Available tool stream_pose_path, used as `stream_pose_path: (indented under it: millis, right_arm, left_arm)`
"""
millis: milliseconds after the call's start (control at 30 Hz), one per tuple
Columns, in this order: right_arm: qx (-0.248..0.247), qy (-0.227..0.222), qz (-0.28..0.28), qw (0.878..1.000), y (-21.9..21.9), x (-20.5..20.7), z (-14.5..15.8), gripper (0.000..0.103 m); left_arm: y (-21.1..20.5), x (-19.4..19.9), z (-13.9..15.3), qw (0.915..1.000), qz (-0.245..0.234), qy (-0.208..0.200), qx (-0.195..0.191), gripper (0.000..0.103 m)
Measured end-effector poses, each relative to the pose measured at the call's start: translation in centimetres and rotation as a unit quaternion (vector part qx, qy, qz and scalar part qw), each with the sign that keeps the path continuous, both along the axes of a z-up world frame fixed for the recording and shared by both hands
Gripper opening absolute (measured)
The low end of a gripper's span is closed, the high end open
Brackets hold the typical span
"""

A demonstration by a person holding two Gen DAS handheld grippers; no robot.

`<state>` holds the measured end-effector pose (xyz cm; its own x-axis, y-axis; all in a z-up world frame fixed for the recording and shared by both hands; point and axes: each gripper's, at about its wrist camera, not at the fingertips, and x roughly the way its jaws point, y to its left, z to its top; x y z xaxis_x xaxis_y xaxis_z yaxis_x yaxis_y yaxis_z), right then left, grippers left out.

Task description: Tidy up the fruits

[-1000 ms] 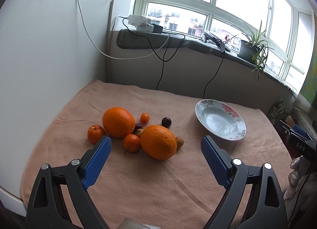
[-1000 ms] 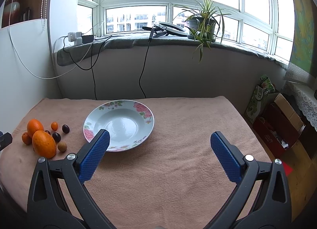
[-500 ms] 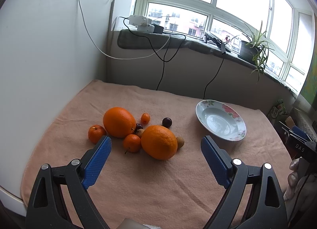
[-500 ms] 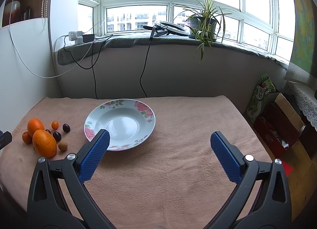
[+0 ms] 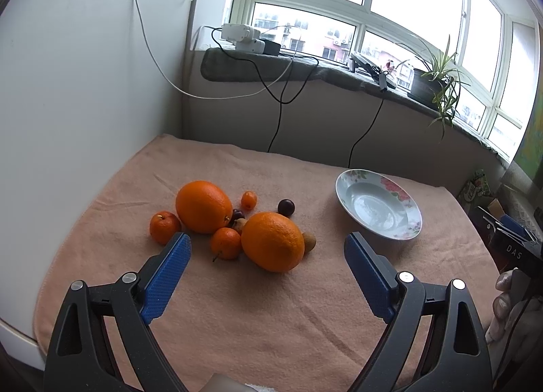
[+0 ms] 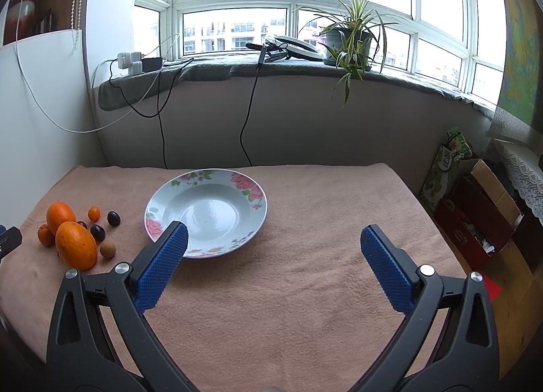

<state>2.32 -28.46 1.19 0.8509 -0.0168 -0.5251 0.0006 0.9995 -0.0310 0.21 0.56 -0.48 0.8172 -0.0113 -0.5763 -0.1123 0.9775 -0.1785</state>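
Fruits point(image 5: 237, 222): clustered on bench, unmoved; none plated yet.
Plate point(image 6: 251, 222): empty.
Left claw point(image 5: 268, 256): released, barely shifted.
Right claw point(image 6: 271, 249): released.

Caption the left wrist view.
Open left gripper hovers before a fruit cluster beside an empty floral plate.

Plant: potted spider plant point(image 6: 349, 36) on the windowsill
Cables: black cables point(image 6: 249, 107) hanging down the wall
Box: cardboard box point(image 6: 475, 215) on the floor

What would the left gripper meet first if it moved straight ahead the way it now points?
Probably the nearer large orange, lying between the open fingers of the left gripper and ahead of them. The small mandarin beside it is about as near; depth is unclear.
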Motion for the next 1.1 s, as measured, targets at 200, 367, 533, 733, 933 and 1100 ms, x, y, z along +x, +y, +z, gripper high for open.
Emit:
stream_pose_path:
  millis: [200,367,533,733,933,1100]
  right_arm:
    - [0.0,0.002,0.001,1.0,0.1,0.0,-0.1,0.103]
    - [-0.002,0.003,0.002,1.0,0.4,0.2,-0.1,0.103]
    - [-0.003,0.008,0.006,1.0,0.7,0.5,-0.3,0.103]
    - [-0.001,0.017,0.032,0.999,1.6,1.3,-0.8,0.103]
    - [0.007,0.026,0.072,0.997,2.9,2.2,-1.3,0.103]
    - [0.027,0.041,0.113,0.992,4.2,3.0,-1.7,0.103]
  left_arm:
    - [0.3,0.1,-0.1,1.0,-0.001,0.001,-0.001,0.092]
    - [0.5,0.2,-0.1,1.0,0.0,0.001,-0.004,0.092]
    - [0.8,0.3,-0.4,1.0,0.001,0.002,-0.006,0.092]
    - [1.2,0.6,-1.1,0.9998,0.0,0.013,-0.016,0.092]
    - [1.7,0.8,-1.8,0.9995,-0.001,0.018,-0.026,0.092]
    - [2.1,1.1,-2.7,0.9985,-0.006,0.03,-0.046,0.092]
